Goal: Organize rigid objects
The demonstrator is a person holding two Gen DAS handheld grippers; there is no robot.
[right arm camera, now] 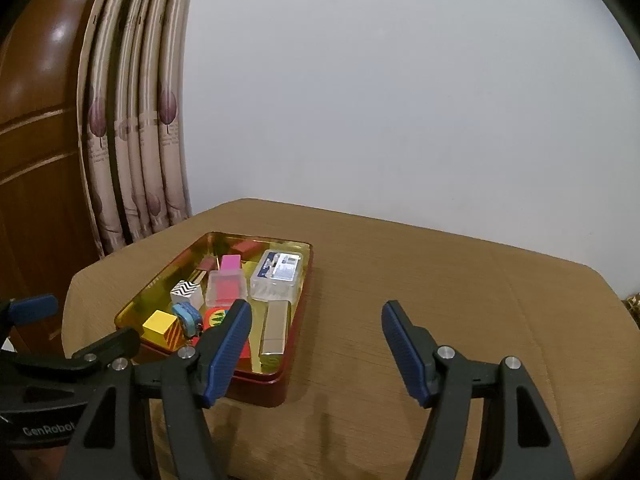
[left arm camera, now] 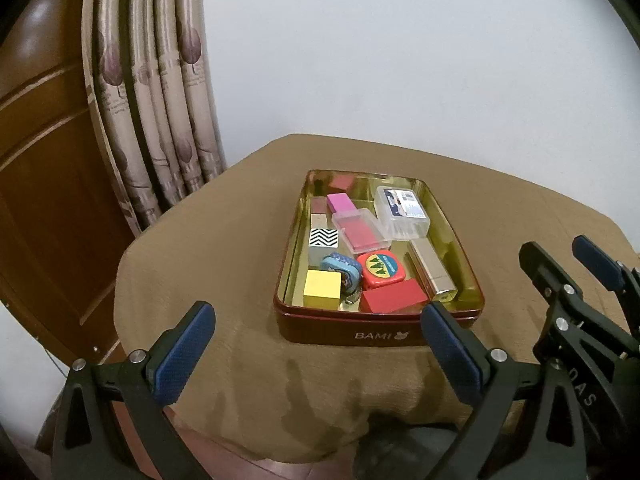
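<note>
A red tin (left arm camera: pixel 384 334) marked BAMI, gold inside, sits on the brown-clothed table (left arm camera: pixel 224 264). It holds several small objects: a yellow block (left arm camera: pixel 322 289), a red block (left arm camera: pixel 394 297), a red tape measure (left arm camera: pixel 381 268), a zigzag cube (left arm camera: pixel 323 239), two clear plastic cases (left arm camera: pixel 402 212) and a gold bar (left arm camera: pixel 432 270). My left gripper (left arm camera: pixel 318 344) is open and empty, just short of the tin's near wall. My right gripper (right arm camera: pixel 316 350) is open and empty, over the cloth right of the tin (right arm camera: pixel 276 384).
A patterned curtain (left arm camera: pixel 160 112) and a wooden door (left arm camera: pixel 44 184) stand at the left behind the table. A white wall (right arm camera: pixel 400 100) is behind. Bare cloth (right arm camera: pixel 460 288) spreads right of the tin.
</note>
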